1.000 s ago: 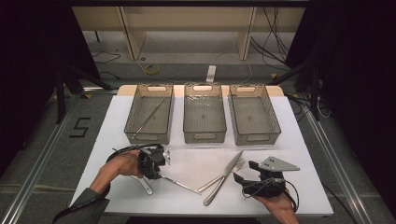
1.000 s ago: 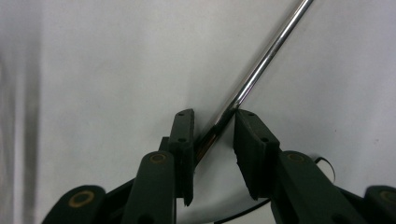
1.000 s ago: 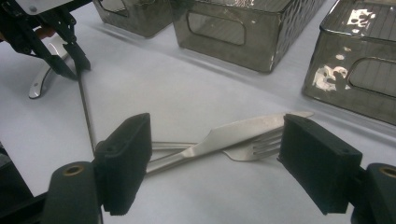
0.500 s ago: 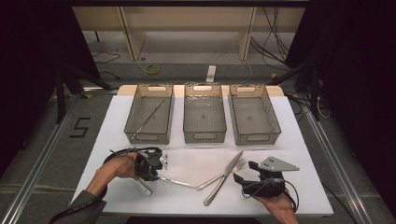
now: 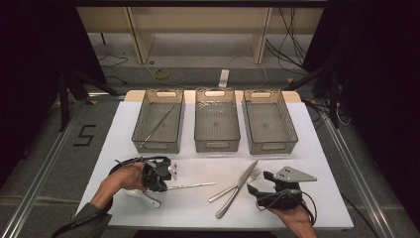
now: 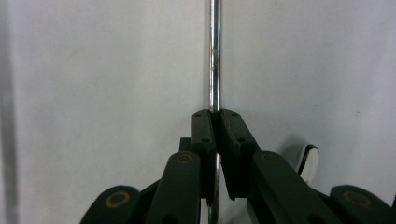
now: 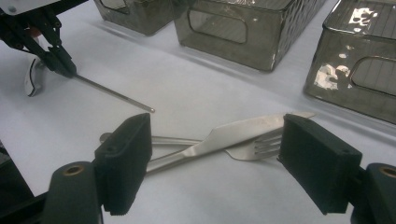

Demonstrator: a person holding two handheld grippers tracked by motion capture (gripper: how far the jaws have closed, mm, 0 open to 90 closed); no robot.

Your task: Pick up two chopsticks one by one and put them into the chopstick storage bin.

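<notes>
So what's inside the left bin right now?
The left bin holds one thin metal rod, lying slantwise on its floor in the high view. Nothing else shows through its clear walls; the strip just behind the near wall is hard to read.

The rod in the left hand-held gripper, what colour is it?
Shiny silver metal; the rod shows best in the left gripper view.

- Three grey bins (image 5: 217, 126) in a row, upper centre of frame.
- Thin rod (image 5: 157, 125) inside leftmost bin.
- Knife (image 5: 237, 189) crossing fork (image 5: 235, 186), lower centre.
</notes>
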